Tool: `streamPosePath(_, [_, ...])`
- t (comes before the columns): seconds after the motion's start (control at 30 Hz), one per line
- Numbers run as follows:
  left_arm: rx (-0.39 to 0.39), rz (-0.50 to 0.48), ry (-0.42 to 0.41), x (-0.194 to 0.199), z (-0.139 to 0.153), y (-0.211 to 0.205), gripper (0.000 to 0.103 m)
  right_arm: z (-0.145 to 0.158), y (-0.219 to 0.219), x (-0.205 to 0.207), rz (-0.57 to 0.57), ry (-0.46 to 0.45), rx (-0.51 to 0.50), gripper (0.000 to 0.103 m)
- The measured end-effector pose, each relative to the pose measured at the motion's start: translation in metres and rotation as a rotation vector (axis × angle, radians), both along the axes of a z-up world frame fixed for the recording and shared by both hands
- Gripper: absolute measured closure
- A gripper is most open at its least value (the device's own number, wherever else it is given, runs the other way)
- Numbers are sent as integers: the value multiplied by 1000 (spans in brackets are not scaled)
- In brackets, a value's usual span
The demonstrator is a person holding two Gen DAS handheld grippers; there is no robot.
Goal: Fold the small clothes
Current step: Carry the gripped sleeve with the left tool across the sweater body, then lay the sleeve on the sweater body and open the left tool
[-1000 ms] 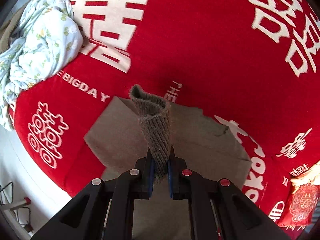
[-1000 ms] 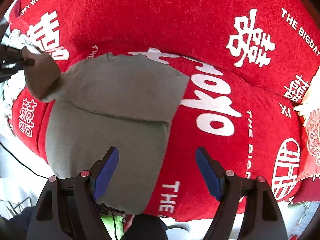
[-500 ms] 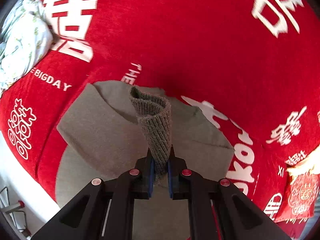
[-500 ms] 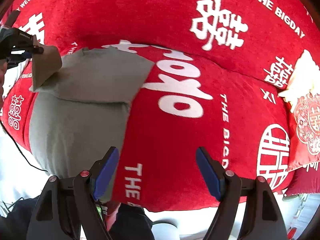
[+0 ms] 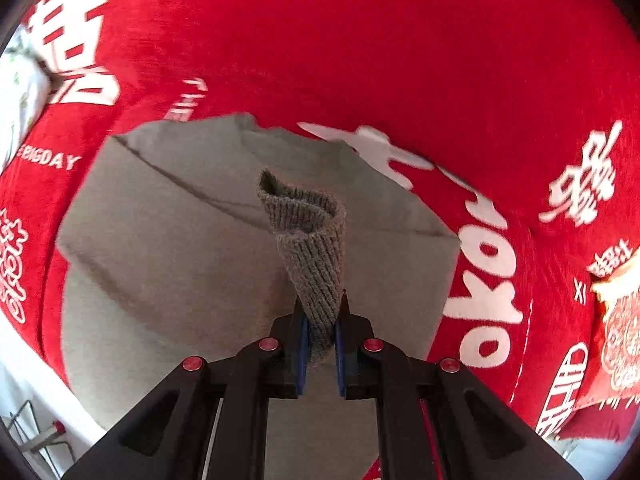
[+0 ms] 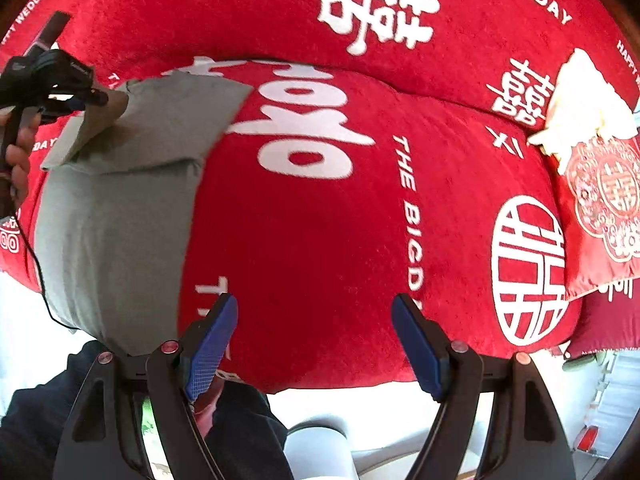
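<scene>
Left wrist view: left gripper [image 5: 321, 312] pinches the ribbed cuff [image 5: 310, 236] of a grey garment [image 5: 168, 248] lying on the red blanket [image 5: 360, 40], carrying the sleeve across the body. Right gripper [image 6: 314, 332] hangs spread, empty. Next: lay the cuff flat, release.

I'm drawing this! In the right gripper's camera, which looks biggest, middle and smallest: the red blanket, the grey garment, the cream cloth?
1. Red blanket, fills most of the view.
2. Grey garment.
3. Cream cloth, though it's farther off at the edge, so it may look smaller than it is.
</scene>
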State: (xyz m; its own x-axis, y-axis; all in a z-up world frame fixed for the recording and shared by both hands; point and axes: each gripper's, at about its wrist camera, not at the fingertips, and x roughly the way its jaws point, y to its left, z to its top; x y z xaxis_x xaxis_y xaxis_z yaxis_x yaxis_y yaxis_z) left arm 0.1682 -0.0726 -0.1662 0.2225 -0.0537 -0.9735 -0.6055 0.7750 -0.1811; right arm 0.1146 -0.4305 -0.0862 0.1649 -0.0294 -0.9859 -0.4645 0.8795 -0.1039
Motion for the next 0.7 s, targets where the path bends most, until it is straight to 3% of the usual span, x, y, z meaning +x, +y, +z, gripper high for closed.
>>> streamPosePath(0.33, [-9,-56,50,27,-49,-30,91,-8,-25,-5,-46,18,-41,21])
streamPosePath(0.5, [-73,-25,50,23,-69,-25,90,-16,-26,-11,-50,38,-60,21])
streamPosePath(0.57, [-129,-21,53,20,-81,-22,68,-18,-24,-13,-50,45,-61,21])
streamPosePath(0.6, [-162,-18,55,20,-86,-21,44,-19,-22,-14,-49,48,-62,21])
streamPosePath(0.63, [-206,-16,25,17,-89,-19,36,-20,-20,-15,-46,52,-63,21])
streamPosePath(0.7, [-244,-32,-5,16,-90,-18,29,-21,-15,-15,-39,55,-55,21])
